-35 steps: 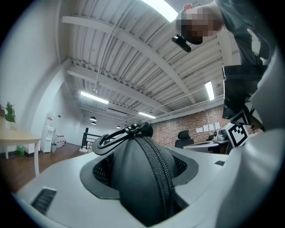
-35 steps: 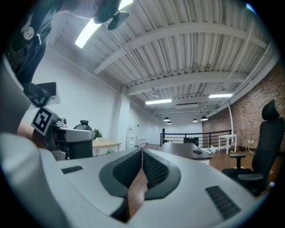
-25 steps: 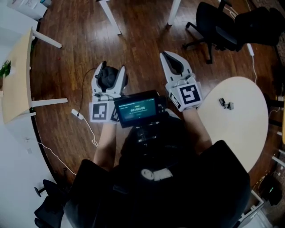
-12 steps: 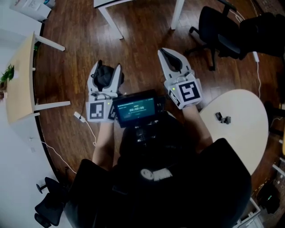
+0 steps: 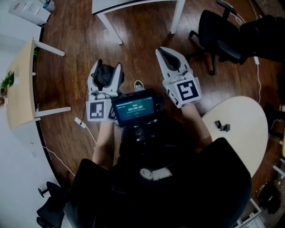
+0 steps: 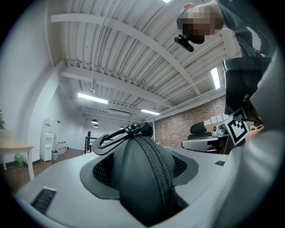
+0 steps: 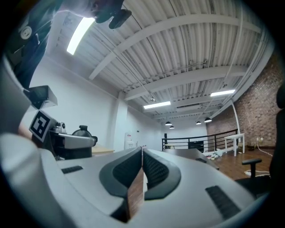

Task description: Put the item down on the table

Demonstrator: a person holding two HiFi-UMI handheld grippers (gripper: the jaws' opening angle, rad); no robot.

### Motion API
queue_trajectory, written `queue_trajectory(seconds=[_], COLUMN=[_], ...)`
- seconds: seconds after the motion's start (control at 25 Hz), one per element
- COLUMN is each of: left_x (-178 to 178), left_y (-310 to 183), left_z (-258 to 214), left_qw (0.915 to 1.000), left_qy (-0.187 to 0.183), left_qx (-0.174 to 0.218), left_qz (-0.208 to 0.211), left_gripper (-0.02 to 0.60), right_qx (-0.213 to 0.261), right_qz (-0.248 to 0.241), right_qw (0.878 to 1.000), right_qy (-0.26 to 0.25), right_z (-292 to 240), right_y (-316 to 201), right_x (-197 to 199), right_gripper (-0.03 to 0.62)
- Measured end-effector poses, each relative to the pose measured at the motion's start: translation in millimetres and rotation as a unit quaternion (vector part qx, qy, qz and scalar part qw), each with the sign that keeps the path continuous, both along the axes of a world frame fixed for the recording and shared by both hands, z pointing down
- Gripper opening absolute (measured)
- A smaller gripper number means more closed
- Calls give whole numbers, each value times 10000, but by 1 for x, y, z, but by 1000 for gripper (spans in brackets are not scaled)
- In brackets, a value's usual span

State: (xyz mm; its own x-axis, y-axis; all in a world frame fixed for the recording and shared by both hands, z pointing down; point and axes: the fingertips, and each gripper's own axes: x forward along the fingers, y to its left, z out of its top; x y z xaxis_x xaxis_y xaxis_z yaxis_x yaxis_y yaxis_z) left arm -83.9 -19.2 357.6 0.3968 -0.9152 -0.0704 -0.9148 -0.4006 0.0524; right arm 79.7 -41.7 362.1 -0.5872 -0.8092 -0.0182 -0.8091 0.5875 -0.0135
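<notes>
A black zippered case (image 5: pixel 105 76) with a carabiner clip (image 6: pixel 116 135) sits between the jaws of my left gripper (image 5: pixel 107 67), which is shut on it and held above the wood floor. In the left gripper view the case (image 6: pixel 143 178) fills the gap between the pads, zip facing the camera. My right gripper (image 5: pixel 164 52) is level with it on the right, shut with nothing in it; its pads (image 7: pixel 151 167) meet in the right gripper view. The round white table (image 5: pixel 242 142) lies to the lower right, apart from both grippers.
Small dark objects (image 5: pixel 221 126) lie on the round table. A white table (image 5: pixel 133 5) stands ahead, a black office chair (image 5: pixel 218 31) at the upper right, a wooden desk (image 5: pixel 18 87) at the left. A cable with an adapter (image 5: pixel 80 122) trails on the floor. A shoe tip (image 5: pixel 139 84) shows between the grippers.
The view has slid over the floor: the white table ahead has come into sight and the round table has dropped lower right. Both grippers keep their hold and spacing.
</notes>
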Motion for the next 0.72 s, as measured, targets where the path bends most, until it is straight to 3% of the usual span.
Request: queue_trajectory(seconds=[0.48, 0.72], left_x=[-9, -34], left_y=[-90, -137], left_z=[5, 10], left_qw=[9999, 9997], left_qy=[39, 95], left_qx=[-2, -84], left_qz=[133, 215], left_gripper=[281, 281], right_qx=[-100, -209], right_qz=[10, 28], right_qw=[9999, 9996], right_qy=[50, 168], right_z=[8, 11], right_y=[-87, -129], right_x=[-20, -46], right_gripper=[17, 17])
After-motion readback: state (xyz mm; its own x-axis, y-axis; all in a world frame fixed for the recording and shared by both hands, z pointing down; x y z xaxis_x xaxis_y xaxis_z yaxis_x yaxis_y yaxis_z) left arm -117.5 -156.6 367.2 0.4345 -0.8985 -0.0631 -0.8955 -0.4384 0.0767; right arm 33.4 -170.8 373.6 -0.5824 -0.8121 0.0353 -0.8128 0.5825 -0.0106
